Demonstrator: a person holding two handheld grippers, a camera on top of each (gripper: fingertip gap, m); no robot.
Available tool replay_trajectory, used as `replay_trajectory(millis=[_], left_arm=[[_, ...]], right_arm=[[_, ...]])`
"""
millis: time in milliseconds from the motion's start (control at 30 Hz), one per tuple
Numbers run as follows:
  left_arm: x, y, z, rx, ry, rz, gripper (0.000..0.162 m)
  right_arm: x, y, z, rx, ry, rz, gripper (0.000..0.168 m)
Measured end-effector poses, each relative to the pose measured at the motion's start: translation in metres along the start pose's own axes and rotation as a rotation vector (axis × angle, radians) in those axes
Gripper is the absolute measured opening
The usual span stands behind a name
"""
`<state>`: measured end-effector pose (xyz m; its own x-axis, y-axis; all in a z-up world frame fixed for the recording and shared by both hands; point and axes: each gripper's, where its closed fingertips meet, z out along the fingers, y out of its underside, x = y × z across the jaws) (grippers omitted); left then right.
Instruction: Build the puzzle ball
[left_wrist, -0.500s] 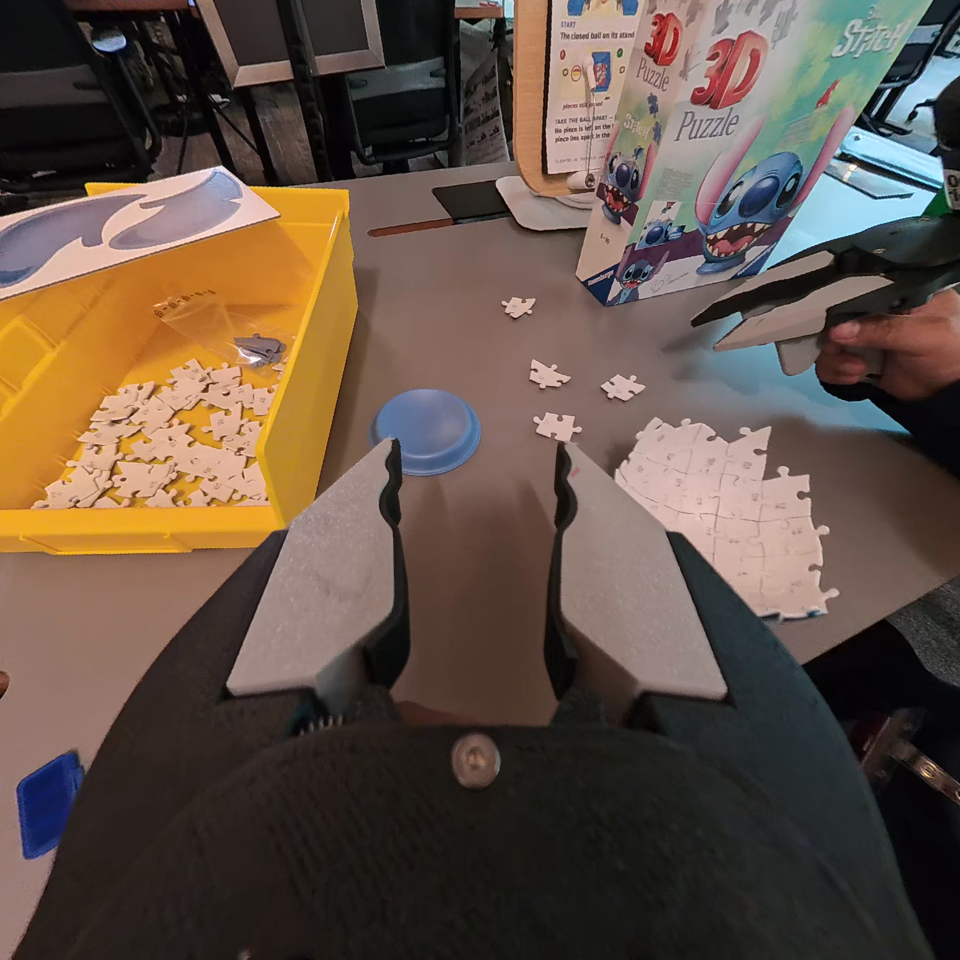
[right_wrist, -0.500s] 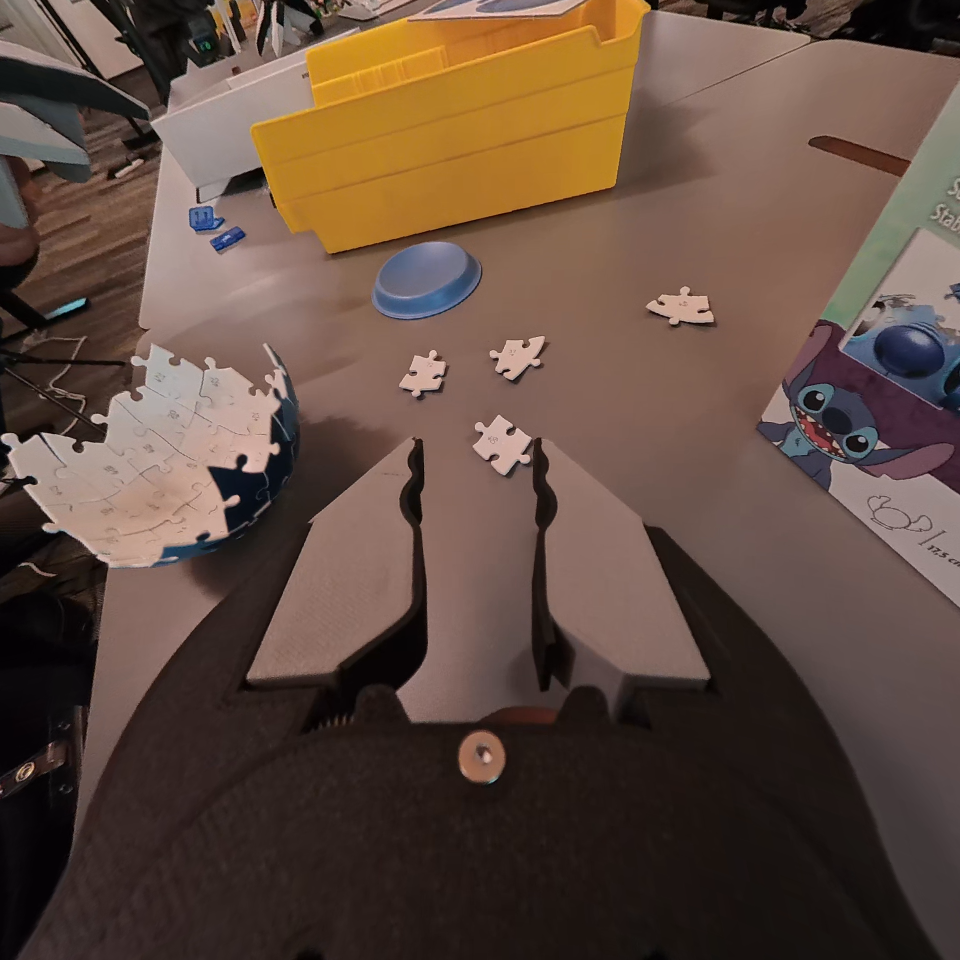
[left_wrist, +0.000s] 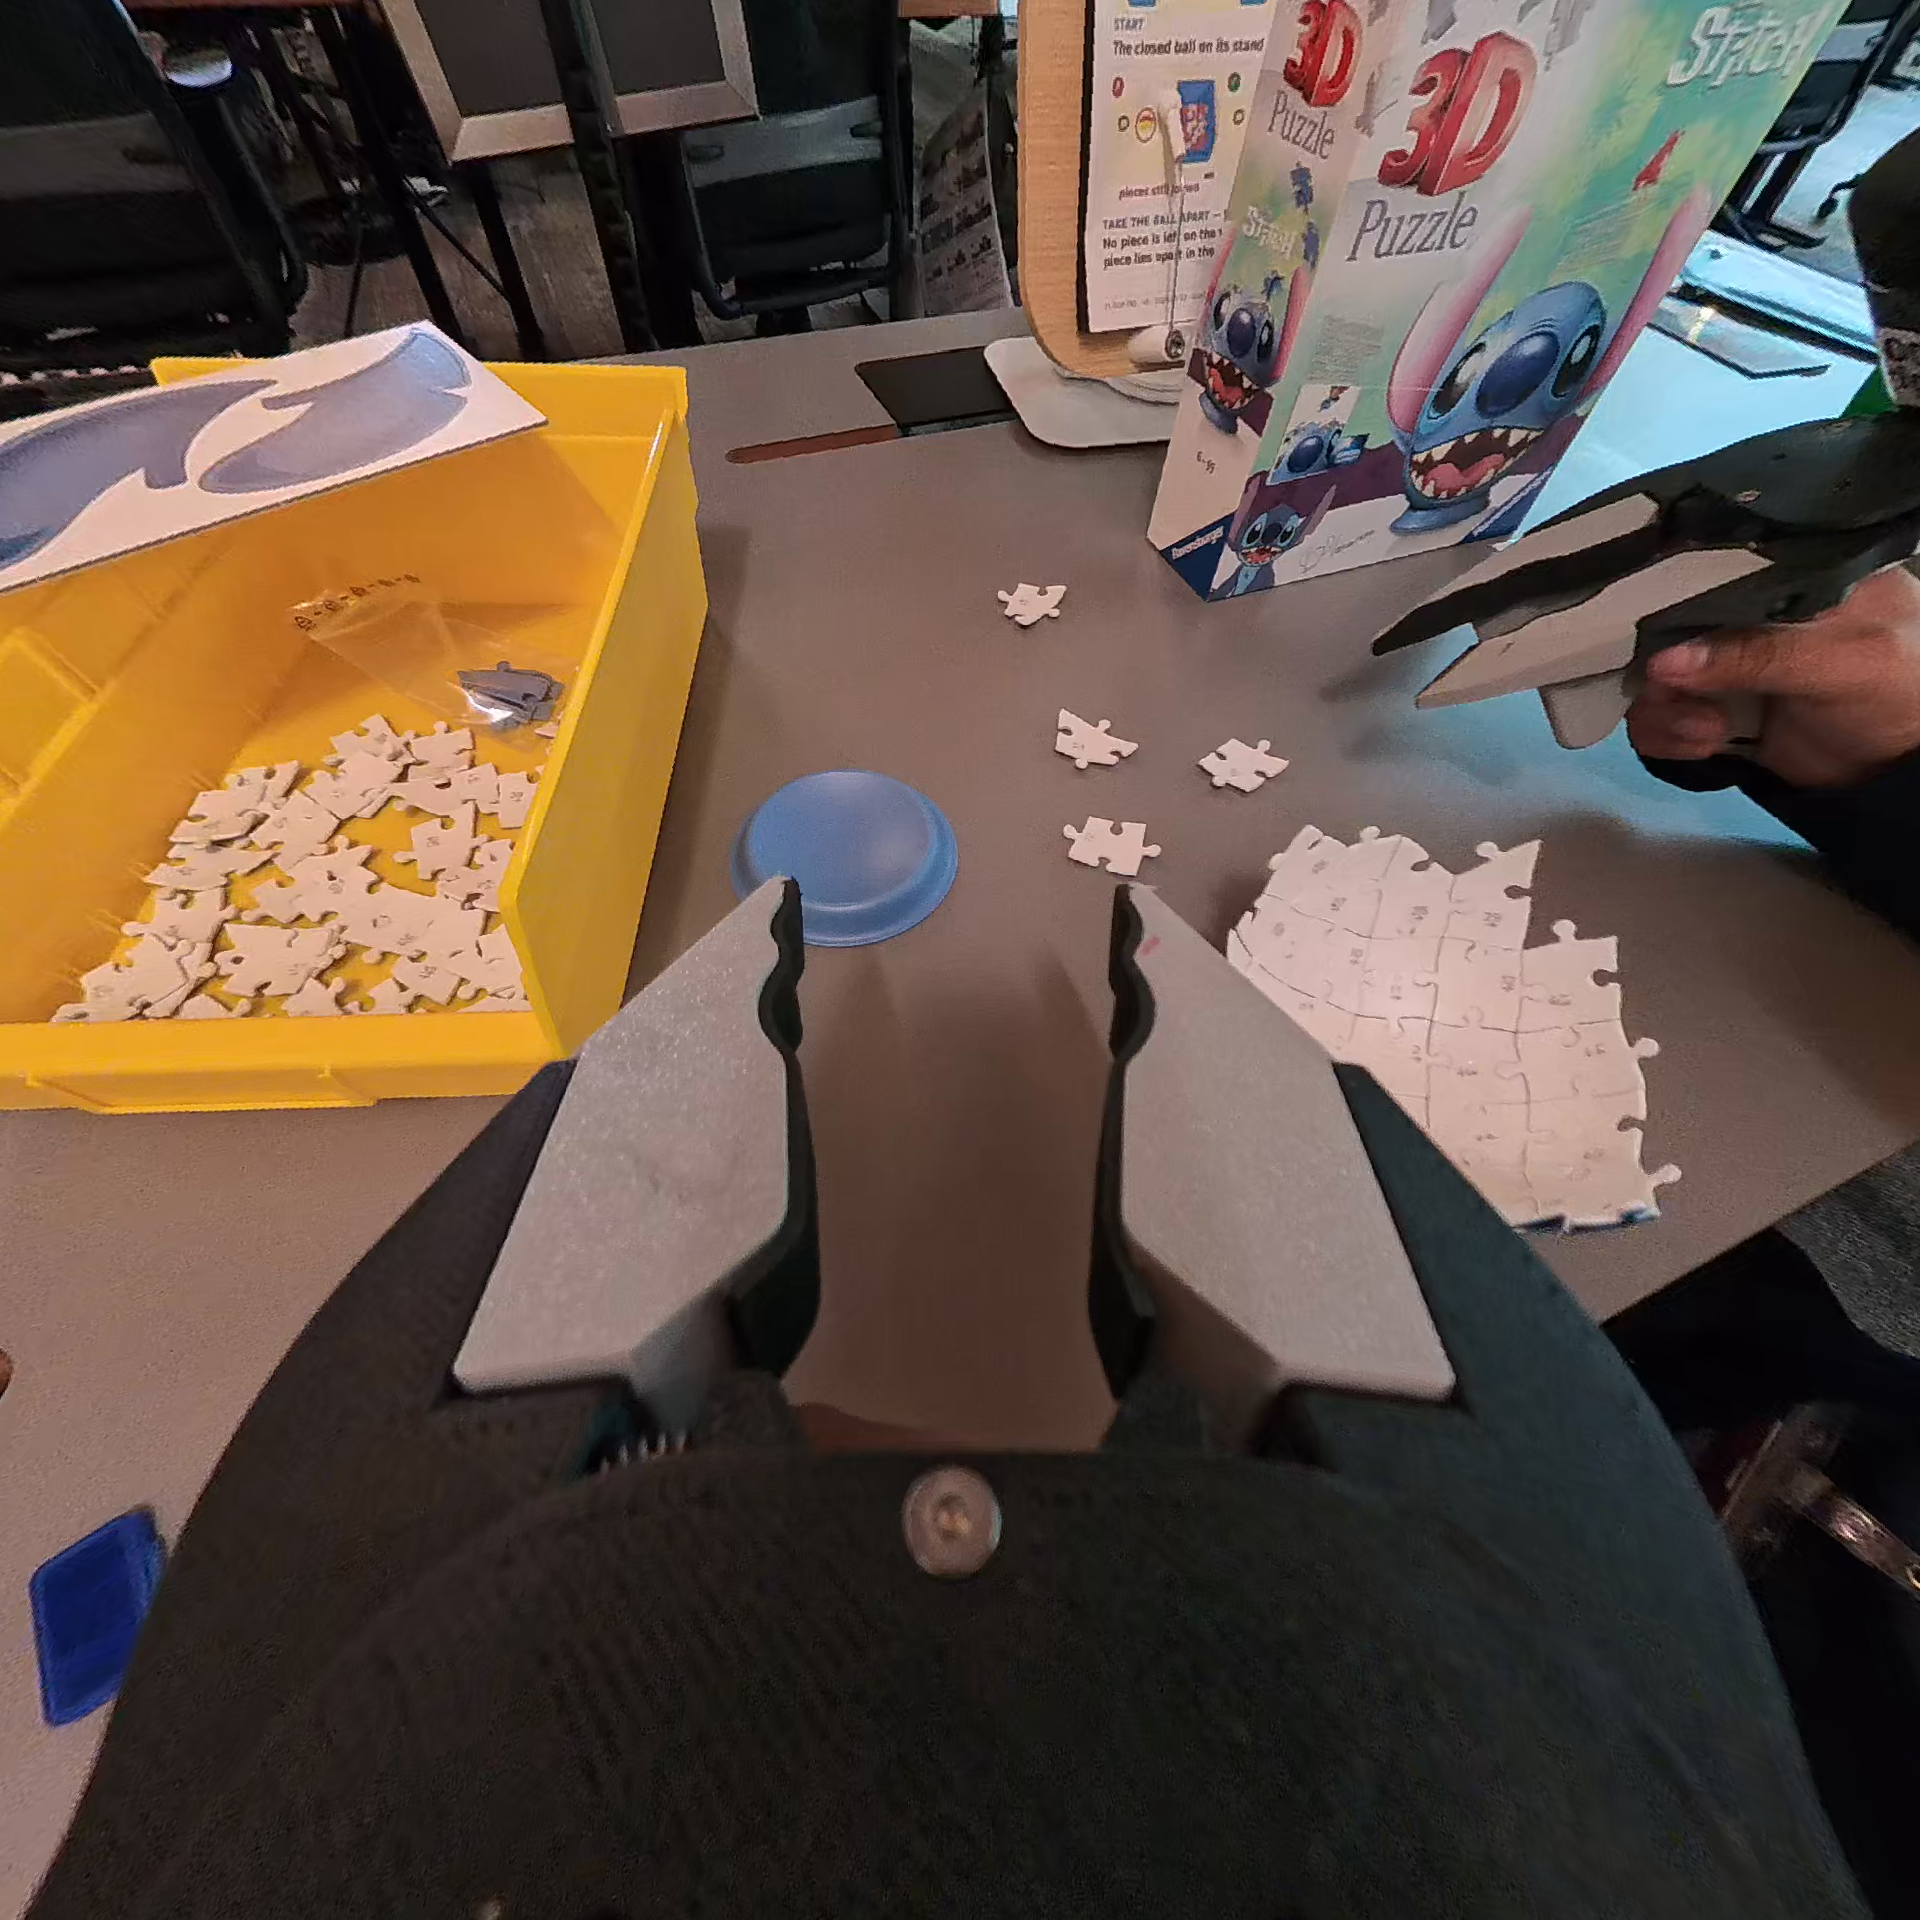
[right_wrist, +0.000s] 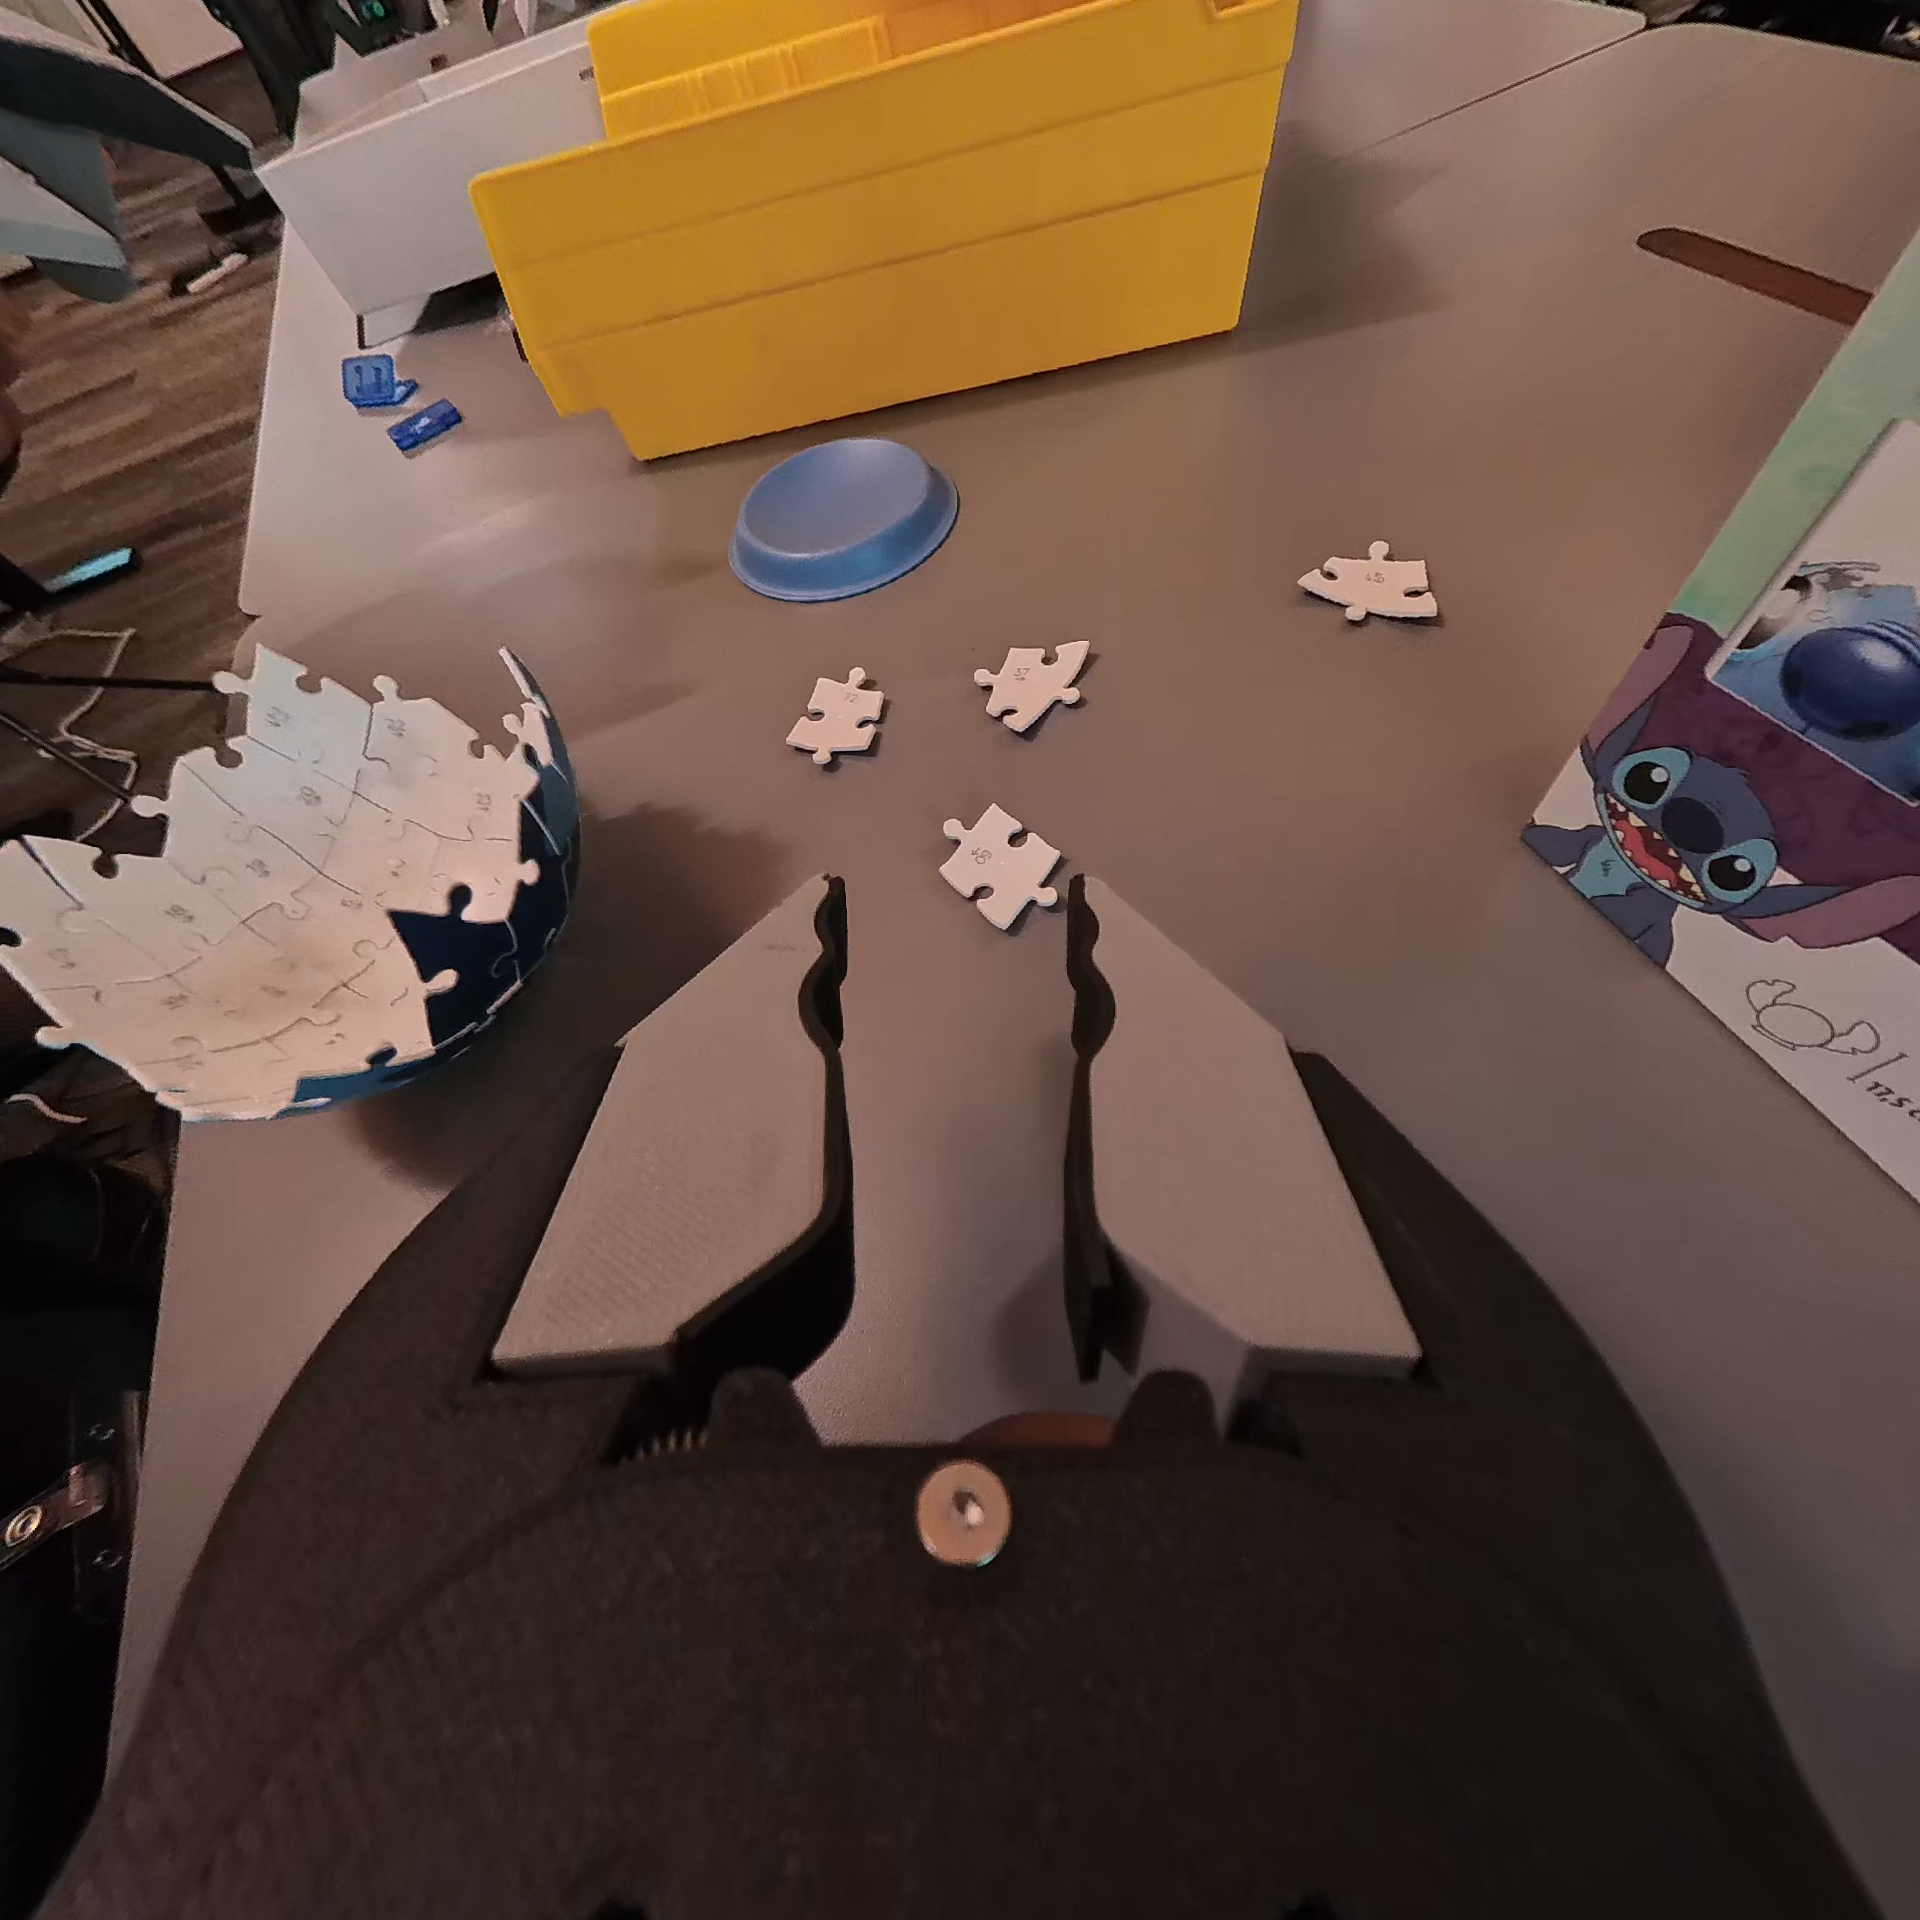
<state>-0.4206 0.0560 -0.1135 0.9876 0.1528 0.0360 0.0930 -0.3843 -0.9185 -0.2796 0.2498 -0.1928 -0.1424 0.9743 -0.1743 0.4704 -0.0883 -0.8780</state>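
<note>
Puzzle ball shell (right_wrist: 281, 894), part-built, is lying open-side-up at nine o'clock on the worktop (right_wrist: 1351, 935); right gripper (right_wrist: 951, 894) is hovering half-open and empty, apparently lining up the nearest loose piece (right_wrist: 997, 862) at twelve o'clock; left gripper (left_wrist: 951, 904) is waiting wide open, empty.

My left gripper (left_wrist: 954, 914) hangs over the grey table (left_wrist: 914, 582) with its jaws spread wide and nothing between them, the blue dish (left_wrist: 844, 854) just past its left fingertip and the half-built puzzle shell (left_wrist: 1455, 1029) lying white side up just beside its right one. Four loose pieces (left_wrist: 1110, 842) sit beyond, near the upright puzzle box (left_wrist: 1455, 270), and the yellow bin (left_wrist: 582, 831) to the left holds a heap of pieces (left_wrist: 312, 883) under a printed card (left_wrist: 239, 447). At the far right I see my right gripper (left_wrist: 1397, 665) held in a hand (left_wrist: 1787, 696) above the table, jaws parted.
</note>
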Motion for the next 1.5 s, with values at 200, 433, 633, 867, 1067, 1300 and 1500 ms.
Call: replay_trajectory(millis=[200,433,633,867,1067,1300,1500], left_arm=[[0.0,0.001,0.001,-0.005,0.0,0.001,0.058],[-0.001,0.004,0.005,-0.017,0.002,-0.003,0.058],[-0.003,0.005,0.005,-0.018,-0.001,-0.003,0.059],[-0.002,0.008,0.008,-0.029,0.003,-0.005,0.059],[-0.008,0.015,0.015,-0.052,0.001,-0.02,0.059],[-0.049,0.016,-0.002,-0.017,-0.112,-0.084,0.058],[-0.091,0.035,0.008,-0.041,-0.161,-0.194,0.059]], right_arm=[[0.0,0.002,0.001,-0.013,0.005,-0.008,0.04],[0.0,0.005,0.003,-0.026,0.009,-0.016,0.04],[0.0,0.006,0.004,-0.034,0.013,-0.019,0.039],[-0.002,0.007,0.004,-0.036,0.01,-0.019,0.039],[-0.008,0.006,0.005,-0.036,0.005,-0.04,0.039],[-0.01,-0.003,-0.001,-0.001,0.02,-0.06,0.038],[-0.015,-0.006,-0.002,0.011,-0.007,-0.041,0.039]])
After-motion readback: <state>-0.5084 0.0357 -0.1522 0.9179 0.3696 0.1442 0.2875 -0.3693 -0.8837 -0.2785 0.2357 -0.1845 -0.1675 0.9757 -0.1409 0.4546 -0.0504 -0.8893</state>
